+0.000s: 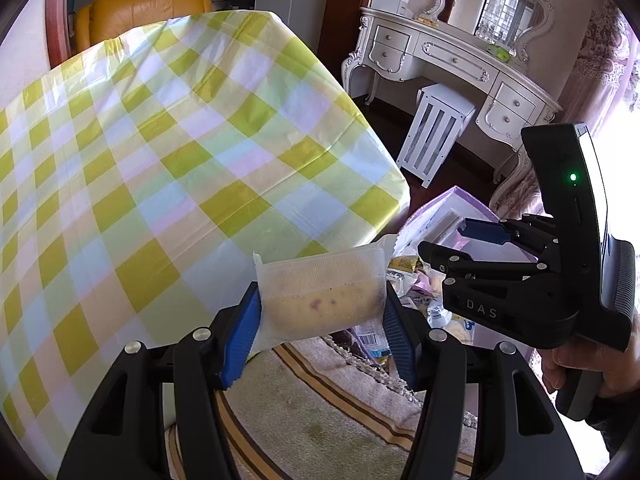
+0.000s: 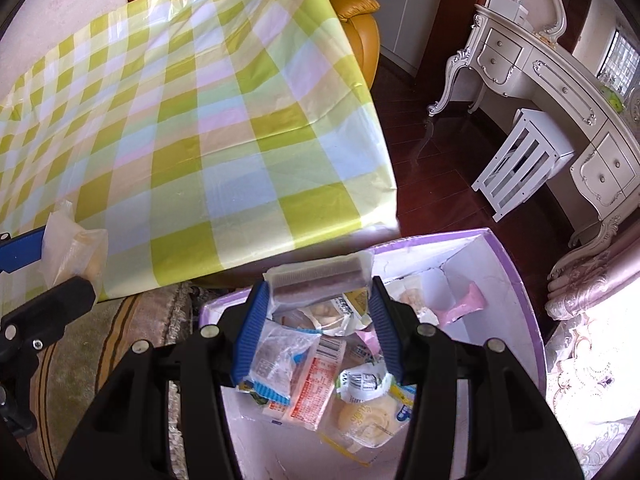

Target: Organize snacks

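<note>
Your left gripper (image 1: 320, 312) clamps frosted packet (image 1: 320, 292), pale yellow speckled cake inside, beside checked tablecloth (image 1: 160, 160). Your right gripper (image 2: 320, 312) clamps clear-wrapped brown bar (image 2: 320, 280) above snack box (image 2: 520, 280).

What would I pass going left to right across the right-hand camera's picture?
Other tongs holding a clear-wrapped yellow cake → green checked tablecloth → brown snack in clear wrapper held by this camera's tongs → white slatted stool → ornate cream dressing table.

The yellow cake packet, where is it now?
In the left wrist view, the cake packet sits clamped in the left gripper, beside the checked table edge, above the rug.
</note>
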`<control>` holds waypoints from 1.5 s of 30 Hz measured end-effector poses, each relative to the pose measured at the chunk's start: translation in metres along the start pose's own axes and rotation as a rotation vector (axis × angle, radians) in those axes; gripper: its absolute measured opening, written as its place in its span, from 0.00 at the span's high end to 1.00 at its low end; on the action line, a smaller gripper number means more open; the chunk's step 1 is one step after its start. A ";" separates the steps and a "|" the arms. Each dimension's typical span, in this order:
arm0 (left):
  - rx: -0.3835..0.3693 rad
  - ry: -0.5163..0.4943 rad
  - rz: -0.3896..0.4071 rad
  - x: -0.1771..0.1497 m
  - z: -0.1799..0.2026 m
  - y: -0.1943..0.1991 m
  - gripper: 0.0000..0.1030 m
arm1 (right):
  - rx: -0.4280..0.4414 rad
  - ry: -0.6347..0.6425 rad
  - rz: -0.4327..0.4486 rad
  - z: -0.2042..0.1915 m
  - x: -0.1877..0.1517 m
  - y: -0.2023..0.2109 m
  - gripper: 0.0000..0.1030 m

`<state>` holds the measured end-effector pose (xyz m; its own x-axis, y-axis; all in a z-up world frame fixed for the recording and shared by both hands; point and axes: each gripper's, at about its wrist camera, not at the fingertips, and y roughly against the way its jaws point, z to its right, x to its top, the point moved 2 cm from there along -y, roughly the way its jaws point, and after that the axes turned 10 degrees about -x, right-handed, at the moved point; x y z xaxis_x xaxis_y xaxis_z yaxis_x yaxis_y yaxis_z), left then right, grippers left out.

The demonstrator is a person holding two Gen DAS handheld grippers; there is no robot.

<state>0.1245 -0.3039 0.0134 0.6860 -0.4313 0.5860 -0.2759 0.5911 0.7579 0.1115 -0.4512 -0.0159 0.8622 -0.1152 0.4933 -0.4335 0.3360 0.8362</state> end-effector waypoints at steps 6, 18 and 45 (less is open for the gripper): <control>-0.042 -0.009 -0.054 -0.001 0.019 -0.016 0.45 | -0.054 -0.036 -0.004 0.026 -0.016 -0.001 0.50; -0.049 -0.028 -0.166 0.001 0.050 -0.053 0.45 | -0.136 -0.097 0.018 0.065 -0.040 0.000 0.49; -0.019 0.119 -0.204 -0.063 0.074 -0.010 0.04 | -0.150 -0.168 -0.013 0.097 -0.094 0.040 0.25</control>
<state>0.0344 -0.3332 -0.0100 0.8014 -0.4601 0.3822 -0.1115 0.5128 0.8512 -0.0123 -0.5178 -0.0052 0.8062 -0.2698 0.5265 -0.3681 0.4678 0.8035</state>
